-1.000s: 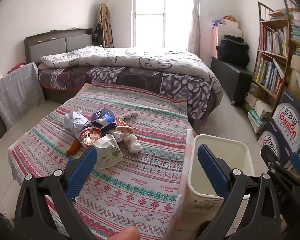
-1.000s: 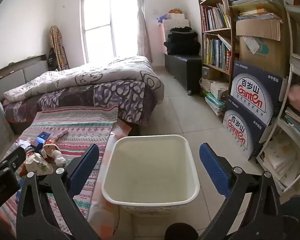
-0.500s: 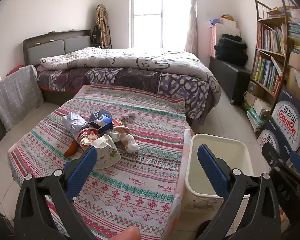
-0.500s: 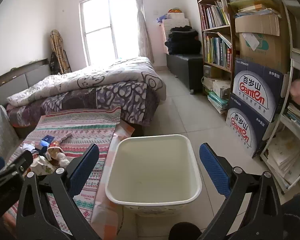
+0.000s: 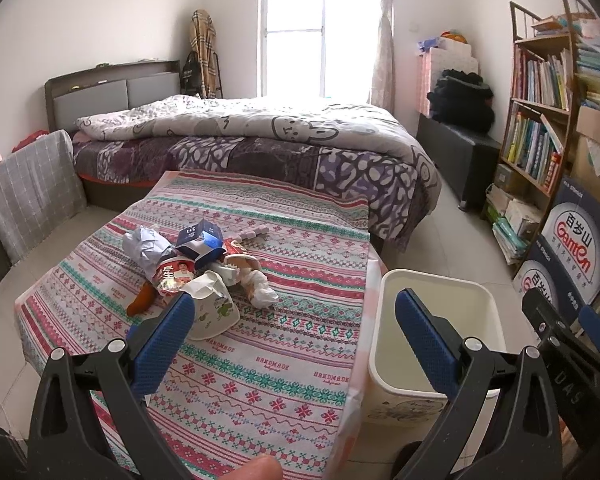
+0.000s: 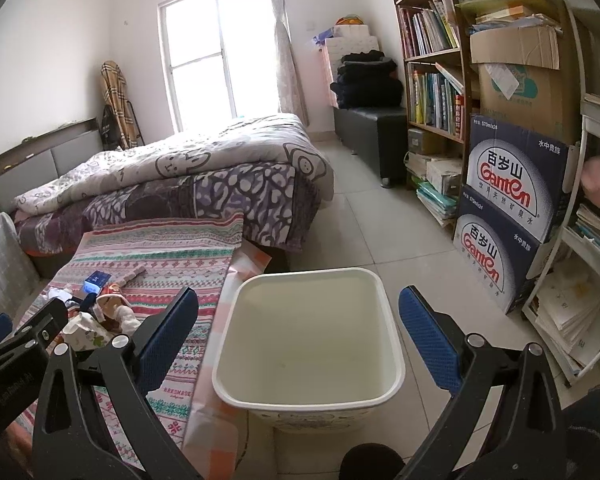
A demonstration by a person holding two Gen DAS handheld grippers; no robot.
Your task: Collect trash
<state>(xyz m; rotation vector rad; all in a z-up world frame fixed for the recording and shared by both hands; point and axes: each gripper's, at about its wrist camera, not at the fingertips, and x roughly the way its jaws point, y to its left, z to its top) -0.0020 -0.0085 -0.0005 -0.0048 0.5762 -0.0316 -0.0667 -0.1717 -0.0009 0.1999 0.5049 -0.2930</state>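
A pile of trash (image 5: 196, 264) lies on the left part of a table with a striped patterned cloth (image 5: 268, 344): a crumpled paper ball (image 5: 146, 242), a blue carton (image 5: 200, 240), a red noodle cup (image 5: 172, 276), a white paper cup (image 5: 216, 312) and tissue wads (image 5: 260, 288). The pile also shows in the right wrist view (image 6: 96, 312). An empty white bin (image 6: 308, 340) stands on the floor right of the table, also in the left wrist view (image 5: 432, 336). My left gripper (image 5: 292, 336) is open, above the table's near edge. My right gripper (image 6: 296, 336) is open, above the bin.
A bed (image 5: 260, 136) with a grey quilt stands behind the table. A bookshelf (image 6: 432, 80) and stacked water cartons (image 6: 504, 208) line the right wall. A dark bench (image 6: 368, 132) carries folded clothes. Tiled floor (image 6: 384, 216) lies between bed and shelves.
Both views have shifted slightly; the trash pile and bin sit a little differently in frame. Both grippers stay open and empty.
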